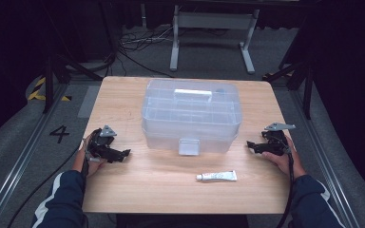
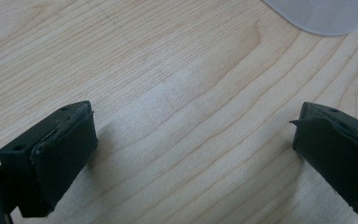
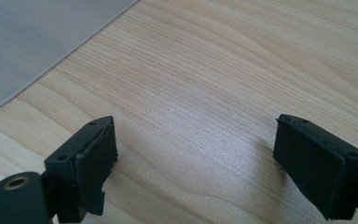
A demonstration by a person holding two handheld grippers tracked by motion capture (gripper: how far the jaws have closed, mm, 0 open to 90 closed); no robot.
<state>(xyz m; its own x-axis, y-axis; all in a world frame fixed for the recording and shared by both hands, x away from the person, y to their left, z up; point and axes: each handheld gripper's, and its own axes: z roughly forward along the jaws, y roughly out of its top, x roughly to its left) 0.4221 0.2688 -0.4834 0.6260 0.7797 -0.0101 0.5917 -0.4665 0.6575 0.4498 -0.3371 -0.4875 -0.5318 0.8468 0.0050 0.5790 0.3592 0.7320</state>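
A clear plastic storage box (image 1: 191, 115) with a white handle and a front latch stands shut in the middle of the wooden table (image 1: 138, 180). A small white tube (image 1: 216, 176) lies flat in front of it, toward the right. My left gripper (image 1: 126, 153) rests on the table left of the box, jaws wide apart over bare wood (image 2: 191, 140). My right gripper (image 1: 250, 145) rests right of the box, also open with nothing between its jaws (image 3: 191, 149). A corner of the box (image 2: 321, 14) shows in the left gripper view, and its side (image 3: 32, 42) in the right gripper view.
Bare wood lies in front of the box on both sides of the tube. Beyond the table, a white metal frame (image 1: 214, 33) and cables lie on the grey floor. Dark stands flank the table at both far corners.
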